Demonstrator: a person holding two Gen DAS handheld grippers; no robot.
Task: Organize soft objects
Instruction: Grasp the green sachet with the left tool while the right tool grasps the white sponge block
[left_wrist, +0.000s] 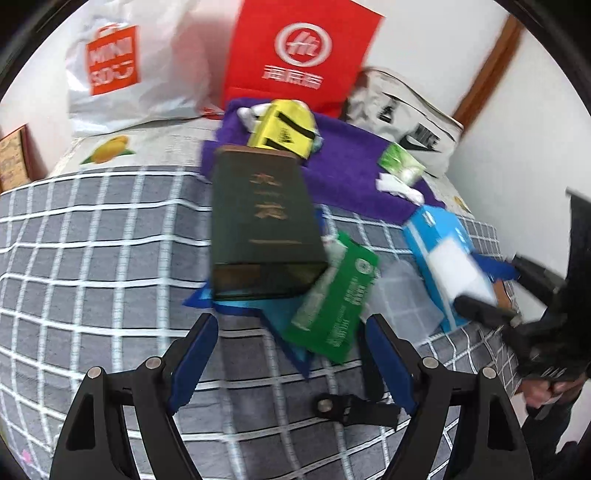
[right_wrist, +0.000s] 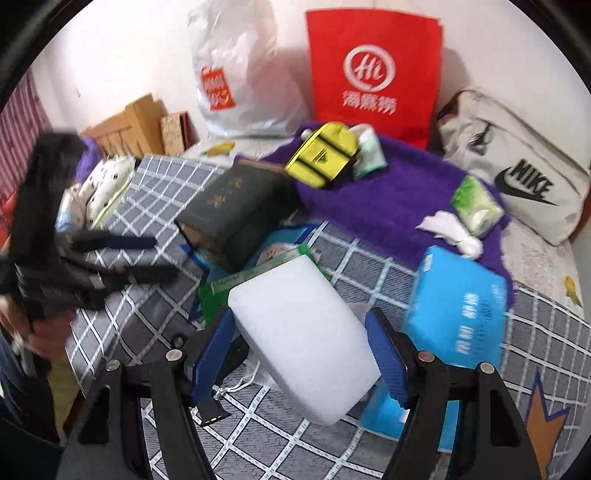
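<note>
In the right wrist view my right gripper (right_wrist: 299, 317) has a white sponge block (right_wrist: 306, 350) between its blue pads. The pads touch both its sides and the jaws are still closing on it. The left wrist view shows the same sponge (left_wrist: 458, 266) held at the far right, above a blue tissue pack (left_wrist: 436, 229). My left gripper (left_wrist: 291, 325) hangs open over the checked bed cover (left_wrist: 92, 258), with nothing between its pads. Just ahead of it lie a green packet (left_wrist: 336, 299) and a dark green box (left_wrist: 262, 221). A yellow pouch (left_wrist: 284, 129) rests on a purple towel (left_wrist: 343, 177).
A red bag (right_wrist: 373, 74), a white plastic bag (right_wrist: 240, 74) and a grey Nike bag (right_wrist: 517, 166) stand along the wall. A small green tissue pack (right_wrist: 476, 206) and a crumpled white tissue (right_wrist: 450, 225) lie on the towel. Wooden boxes (right_wrist: 136, 125) sit at the far left.
</note>
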